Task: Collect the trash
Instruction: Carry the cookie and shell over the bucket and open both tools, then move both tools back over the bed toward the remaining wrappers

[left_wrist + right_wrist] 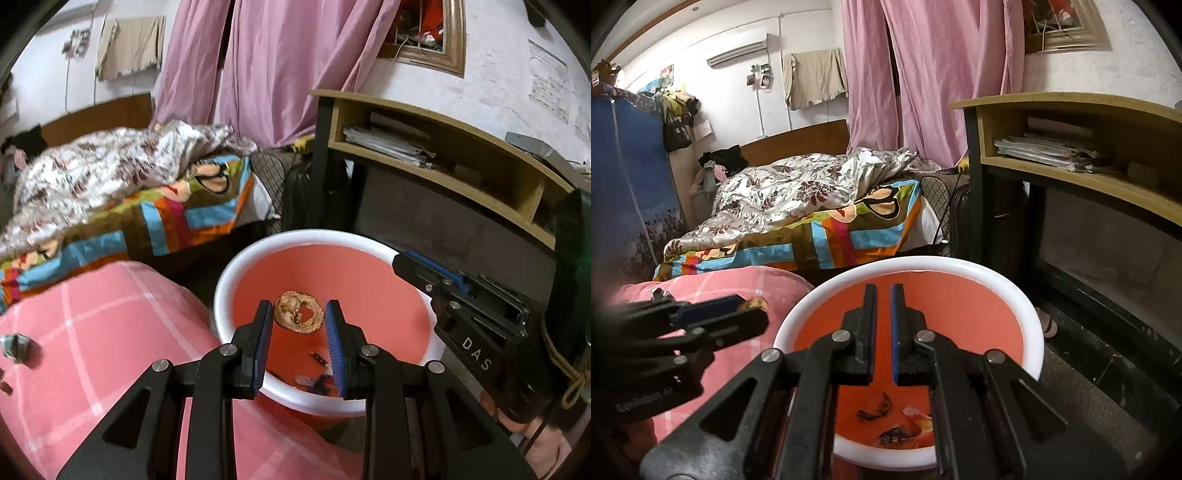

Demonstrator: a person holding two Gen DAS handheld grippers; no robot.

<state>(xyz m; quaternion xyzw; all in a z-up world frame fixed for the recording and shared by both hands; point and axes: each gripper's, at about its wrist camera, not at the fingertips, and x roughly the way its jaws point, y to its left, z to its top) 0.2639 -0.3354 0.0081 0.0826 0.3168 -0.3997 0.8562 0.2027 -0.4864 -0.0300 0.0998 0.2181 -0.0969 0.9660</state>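
Observation:
My left gripper is shut on a brown, dried ring-shaped scrap, gripped at its two edges over the mouth of a pink bin with a white rim. From the right wrist view that gripper comes in from the left, the scrap at its tip, just left of the bin rim. My right gripper is shut and empty above the bin, and its tip shows at the bin's right rim. Dark scraps and a wrapper lie on the bin floor.
A pink checked cushion lies left of the bin with a crumpled wrapper on it. Behind are a bed with a colourful sheet and pink curtains. A wooden desk shelf with papers stands to the right.

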